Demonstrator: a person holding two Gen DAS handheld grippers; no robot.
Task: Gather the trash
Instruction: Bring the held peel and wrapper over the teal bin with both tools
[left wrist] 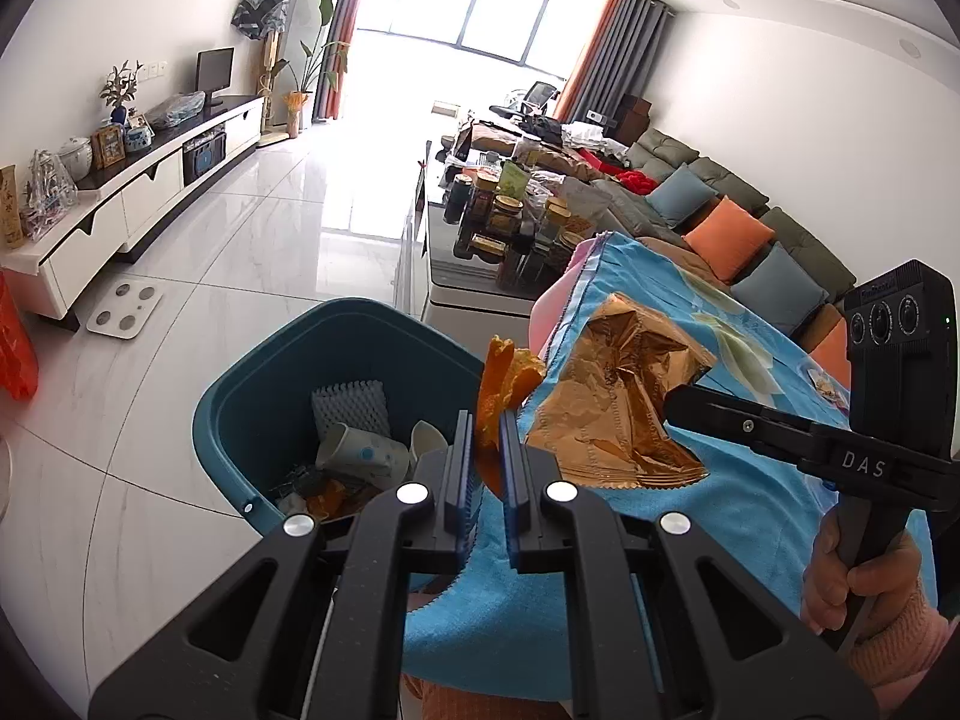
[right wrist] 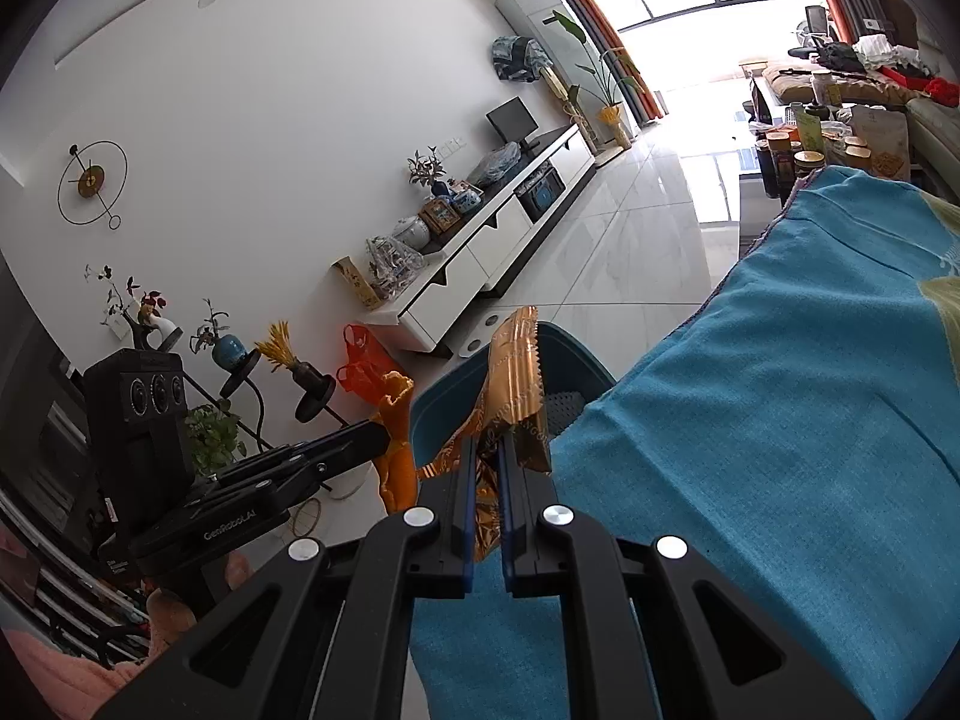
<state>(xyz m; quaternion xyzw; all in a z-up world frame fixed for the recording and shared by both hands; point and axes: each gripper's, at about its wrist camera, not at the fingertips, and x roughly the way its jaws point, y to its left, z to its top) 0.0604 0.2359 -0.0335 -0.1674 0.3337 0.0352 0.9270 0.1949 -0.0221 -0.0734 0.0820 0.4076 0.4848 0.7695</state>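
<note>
Because both pieces of trash are meant for the teal bin (left wrist: 252,396), I have each gripper clamped on one and carried near its rim. My left gripper (left wrist: 485,450) is pressed together on a strip of orange peel (left wrist: 501,384), which stands nearly upright out of the jaws, long axis running up and away from the pads, its curled tip just over the bin's near edge. My right gripper (right wrist: 486,480) pinches a crumpled gold foil wrapper (right wrist: 516,378) by its lower end; in its own view the wrapper rises from the pads with its long axis pointing toward the bin, serrated end uppermost. In the left view it hangs above the blue towel (left wrist: 750,504) covering the surface beside the bin (not yet over the opening, I judge). The bin already holds a paper cup (left wrist: 360,456) and a piece of white foam (left wrist: 351,405), so both grips look like carries toward a drop.
</note>
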